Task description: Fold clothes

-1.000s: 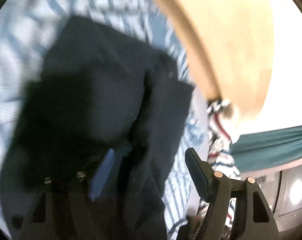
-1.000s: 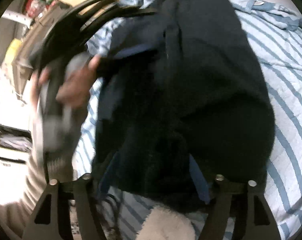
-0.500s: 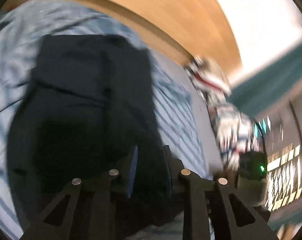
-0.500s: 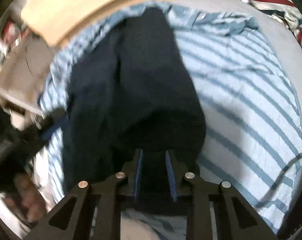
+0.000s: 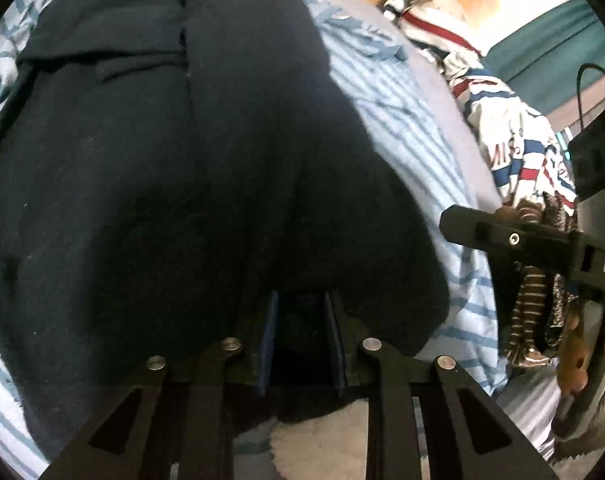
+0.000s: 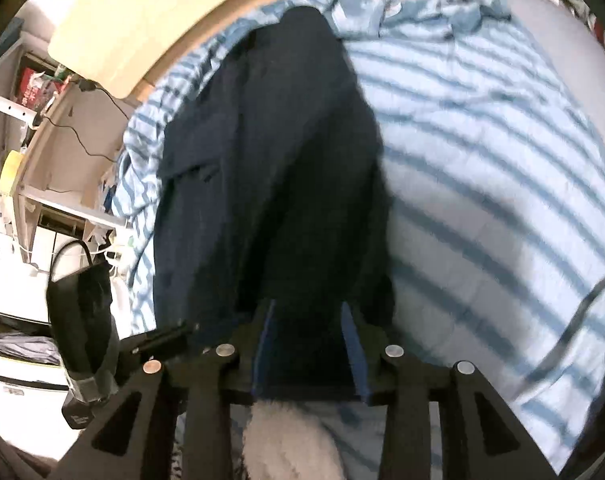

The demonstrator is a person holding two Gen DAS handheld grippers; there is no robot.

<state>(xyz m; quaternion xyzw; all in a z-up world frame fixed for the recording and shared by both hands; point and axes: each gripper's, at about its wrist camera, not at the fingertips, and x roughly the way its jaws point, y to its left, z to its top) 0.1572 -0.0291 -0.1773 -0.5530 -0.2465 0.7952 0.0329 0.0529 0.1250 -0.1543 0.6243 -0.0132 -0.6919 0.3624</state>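
**Both grippers on the near hem**

I clamp my left gripper [image 5: 302, 336] and my right gripper [image 6: 309, 350] on the near edge of the dark garment [image 5: 174, 168], which lies lengthwise on the striped sheet [image 6: 482, 184]; two holds keep that edge straight for folding.

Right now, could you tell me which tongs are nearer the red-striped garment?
Right. The right tongs grip the dark garment on the side towards the red-striped garment; the left tongs grip it farther away.
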